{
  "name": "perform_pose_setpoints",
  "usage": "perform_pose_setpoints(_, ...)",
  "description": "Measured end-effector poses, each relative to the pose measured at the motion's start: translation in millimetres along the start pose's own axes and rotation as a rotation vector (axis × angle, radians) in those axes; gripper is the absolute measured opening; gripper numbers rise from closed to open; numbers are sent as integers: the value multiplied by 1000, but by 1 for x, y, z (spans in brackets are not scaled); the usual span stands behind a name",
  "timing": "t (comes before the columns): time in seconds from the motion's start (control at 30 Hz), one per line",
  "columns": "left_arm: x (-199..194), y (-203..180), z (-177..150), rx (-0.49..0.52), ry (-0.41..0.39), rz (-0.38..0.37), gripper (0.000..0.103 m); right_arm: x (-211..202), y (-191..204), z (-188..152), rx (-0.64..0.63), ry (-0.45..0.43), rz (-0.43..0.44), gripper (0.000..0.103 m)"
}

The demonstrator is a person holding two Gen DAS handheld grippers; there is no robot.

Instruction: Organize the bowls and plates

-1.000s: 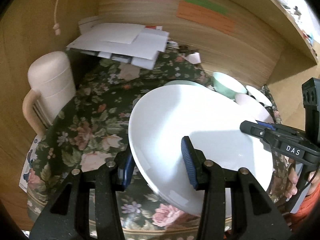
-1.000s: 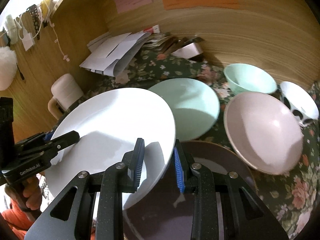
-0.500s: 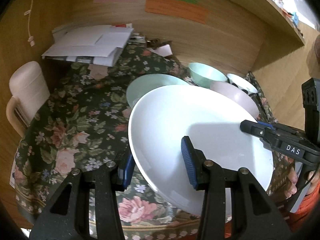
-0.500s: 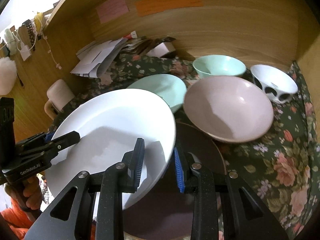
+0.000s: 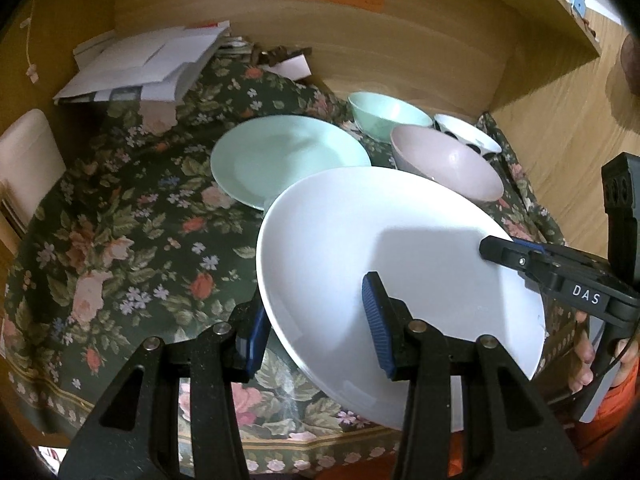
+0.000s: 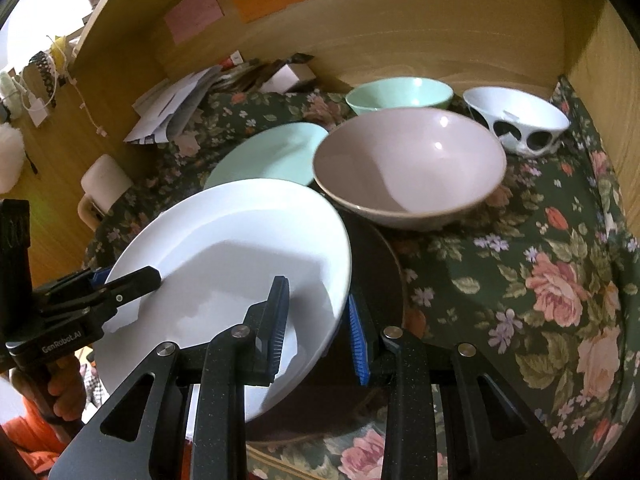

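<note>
A: We are holding the white plate (image 5: 384, 248) with both tools. The left hand-held gripper (image 5: 316, 332) is grasping its near-left rim: one blue pad is under the plate, the other is on top of it.

B: And the right hand-held gripper (image 6: 318, 328) is clenching the opposite rim in the same way, with one pad inside the plate and one outside.

A: Where is the white plate sitting, relative to the pink bowl (image 6: 408, 164)?

B: It is hanging tilted, in front of the pink bowl and a little to its left, partly above a dark brown plate (image 6: 384, 276). We cannot tell if it is touching that dark plate.

A: Behind and left of the pink bowl, the mint plate (image 5: 288, 156) is lying flat on the floral cloth (image 5: 120, 232) that is covering the counter.

B: The mint bowl (image 6: 400, 94) is standing just behind the pink bowl, and the white bowl with black spots (image 6: 520, 120) is standing behind it to the right.

A: Far to the left of the pink bowl, papers (image 5: 148, 64) are lying against the wooden wall.
</note>
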State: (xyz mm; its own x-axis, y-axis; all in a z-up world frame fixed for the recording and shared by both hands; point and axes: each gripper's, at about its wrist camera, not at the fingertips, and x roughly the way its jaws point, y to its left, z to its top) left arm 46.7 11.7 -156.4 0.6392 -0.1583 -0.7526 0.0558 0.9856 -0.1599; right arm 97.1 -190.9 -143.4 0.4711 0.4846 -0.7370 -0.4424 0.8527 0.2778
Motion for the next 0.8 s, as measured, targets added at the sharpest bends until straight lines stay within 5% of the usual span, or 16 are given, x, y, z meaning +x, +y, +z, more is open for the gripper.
perform_pose_setpoints(0.8, 34, -2, -10, 18, 76, 16, 44, 15, -16, -2, 42, 51, -10, 26)
